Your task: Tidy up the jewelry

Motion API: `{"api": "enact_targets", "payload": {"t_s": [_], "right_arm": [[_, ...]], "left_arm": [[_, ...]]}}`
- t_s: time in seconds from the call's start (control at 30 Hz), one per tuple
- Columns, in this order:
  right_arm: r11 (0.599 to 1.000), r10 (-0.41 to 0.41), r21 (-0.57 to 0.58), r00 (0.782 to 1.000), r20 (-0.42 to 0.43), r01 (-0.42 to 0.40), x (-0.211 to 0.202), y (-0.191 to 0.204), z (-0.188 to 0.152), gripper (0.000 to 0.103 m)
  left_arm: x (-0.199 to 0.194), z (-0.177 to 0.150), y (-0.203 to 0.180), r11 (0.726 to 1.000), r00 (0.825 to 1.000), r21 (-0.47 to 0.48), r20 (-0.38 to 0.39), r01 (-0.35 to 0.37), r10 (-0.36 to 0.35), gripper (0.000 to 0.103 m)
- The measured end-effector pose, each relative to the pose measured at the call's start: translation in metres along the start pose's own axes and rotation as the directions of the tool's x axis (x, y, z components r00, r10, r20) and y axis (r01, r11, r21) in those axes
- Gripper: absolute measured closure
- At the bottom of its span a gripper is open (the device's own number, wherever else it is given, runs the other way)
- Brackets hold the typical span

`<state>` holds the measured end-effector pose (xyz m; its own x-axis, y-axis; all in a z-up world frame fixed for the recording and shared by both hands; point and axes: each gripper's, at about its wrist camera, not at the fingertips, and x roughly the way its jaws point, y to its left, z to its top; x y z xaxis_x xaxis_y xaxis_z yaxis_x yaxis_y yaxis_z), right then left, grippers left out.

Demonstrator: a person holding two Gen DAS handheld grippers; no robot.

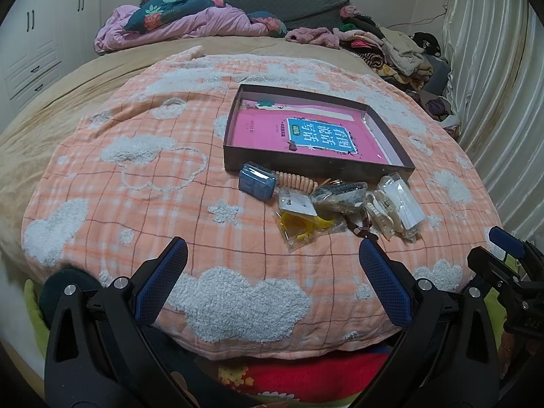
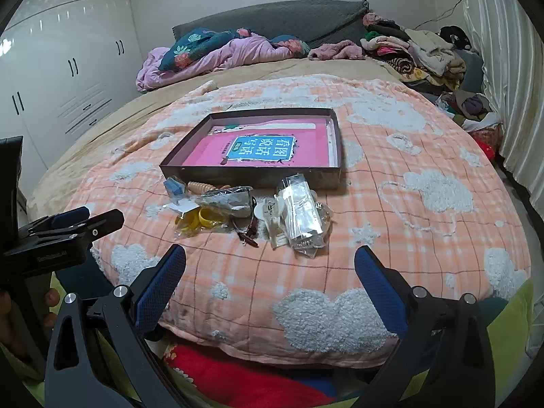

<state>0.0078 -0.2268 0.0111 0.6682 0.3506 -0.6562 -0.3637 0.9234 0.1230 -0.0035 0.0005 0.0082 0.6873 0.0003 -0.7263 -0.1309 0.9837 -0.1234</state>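
Observation:
A shallow dark box [image 1: 316, 166] [image 2: 251, 171] with a pink book inside lies on an orange cloud-patterned quilt [image 1: 136, 183] [image 2: 391, 204]. In front of it sits a heap of jewelry: a blue case [image 1: 256, 183] [image 2: 175, 185], a peach coil band [image 1: 295, 181] [image 2: 204, 187], yellow rings in a clear bag [image 1: 302, 226] [image 2: 200, 222], a dark beaded bag [image 1: 340, 195] [image 2: 227, 199], white hair clips and clear packets [image 1: 396, 209] [image 2: 301, 216]. My left gripper [image 1: 273, 255] is open, short of the heap. My right gripper [image 2: 270, 265] is open too, nothing between its fingers.
The quilt covers a bed with a tan blanket [image 1: 44, 102]. Pink and floral bedding [image 1: 176, 22] and a clothes pile [image 1: 401, 51] lie at the far end. White wardrobes [image 2: 61, 68] stand left, a curtain [image 1: 493, 85] right. The other gripper shows at each view's edge [image 1: 506, 258] [image 2: 68, 231].

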Motion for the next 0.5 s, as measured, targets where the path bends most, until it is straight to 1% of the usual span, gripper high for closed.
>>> {"api": "enact_targets", "payload": {"t_s": [0.5], "right_arm": [[1.0, 0.0, -0.009, 1.0, 0.01, 0.0, -0.0011, 0.0049, -0.0013, 0.004]], "left_arm": [[-0.0031, -0.0015, -0.0014, 1.0, 1.0, 0.003, 0.005, 0.001, -0.001, 0.008]]}}
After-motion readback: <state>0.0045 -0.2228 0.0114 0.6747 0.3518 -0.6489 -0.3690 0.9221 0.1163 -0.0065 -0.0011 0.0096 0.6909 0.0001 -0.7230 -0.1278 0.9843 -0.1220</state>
